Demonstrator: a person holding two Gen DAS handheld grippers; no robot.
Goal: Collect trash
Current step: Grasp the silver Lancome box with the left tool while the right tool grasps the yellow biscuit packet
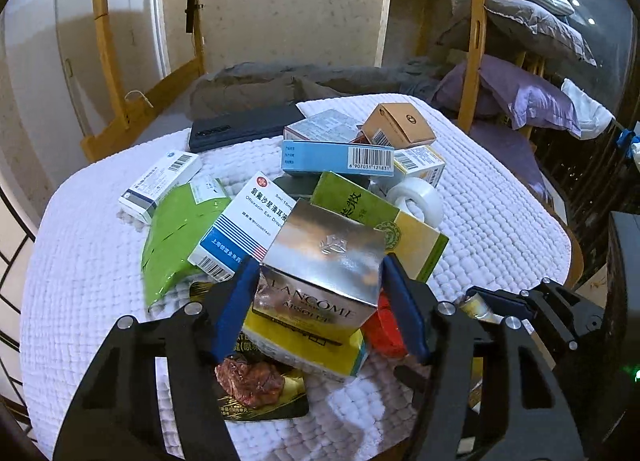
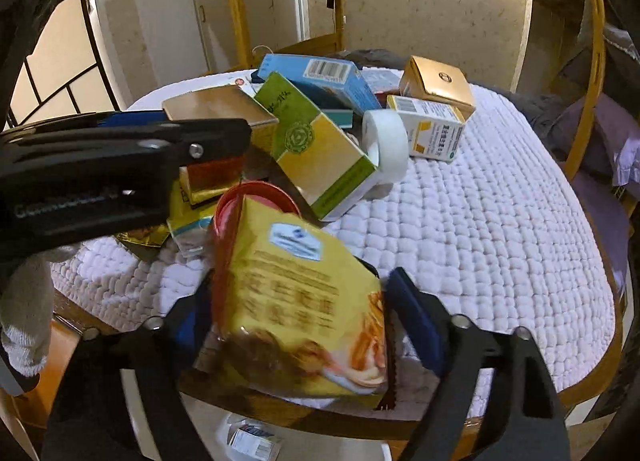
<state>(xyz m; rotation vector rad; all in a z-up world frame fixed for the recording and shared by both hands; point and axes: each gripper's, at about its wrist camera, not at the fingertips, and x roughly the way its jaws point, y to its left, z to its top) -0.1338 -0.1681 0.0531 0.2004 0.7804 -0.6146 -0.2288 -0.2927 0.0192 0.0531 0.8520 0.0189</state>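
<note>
Left wrist view: I'm pinching the silver Lancôme carton atop the desk's pile with my left gripper, while my right gripper is clamping the yellow snack packet; I should be lifting both straight, squeezing gently.

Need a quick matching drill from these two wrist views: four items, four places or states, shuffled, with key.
Items:
1. silver box
2. yellow snack bag
3. tape roll
4. tan box

Places or states:
A. on top at the far end of the pile
B. between the right gripper's fingers
C. lying on its side by the green-and-yellow box
D. between the left gripper's fingers

Pairs: 1-D, 2-B, 3-C, 4-A
</note>
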